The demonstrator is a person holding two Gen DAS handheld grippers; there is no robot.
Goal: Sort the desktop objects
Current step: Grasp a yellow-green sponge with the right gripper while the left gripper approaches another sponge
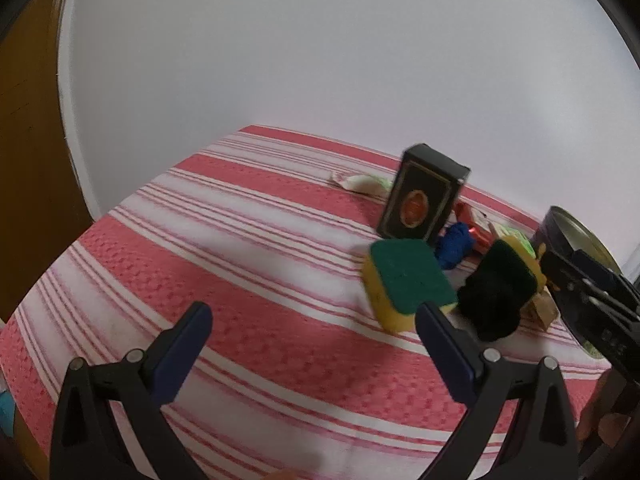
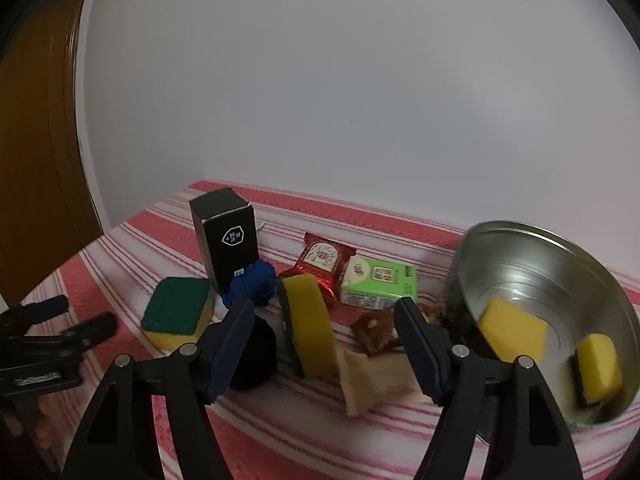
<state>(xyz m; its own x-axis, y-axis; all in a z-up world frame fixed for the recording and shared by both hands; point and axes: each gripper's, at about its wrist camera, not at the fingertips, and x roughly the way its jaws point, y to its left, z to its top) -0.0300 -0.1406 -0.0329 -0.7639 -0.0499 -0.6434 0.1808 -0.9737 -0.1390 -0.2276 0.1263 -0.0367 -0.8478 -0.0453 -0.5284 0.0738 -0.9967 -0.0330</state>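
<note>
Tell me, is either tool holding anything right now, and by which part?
Nothing is held. The left tool is open over the bare striped cloth; the right tool is open, its pads clear of the upright sponge.

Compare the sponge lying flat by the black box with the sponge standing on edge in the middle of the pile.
The flat sponge rests with its green scouring pad facing up, yellow foam underneath; the upright sponge stands on its edge, yellow face toward the right wrist camera, green pad at its left side. The flat sponge sits beside the black box; the upright one stands in front of the red packet. Both are yellow foam with a green pad.
</note>
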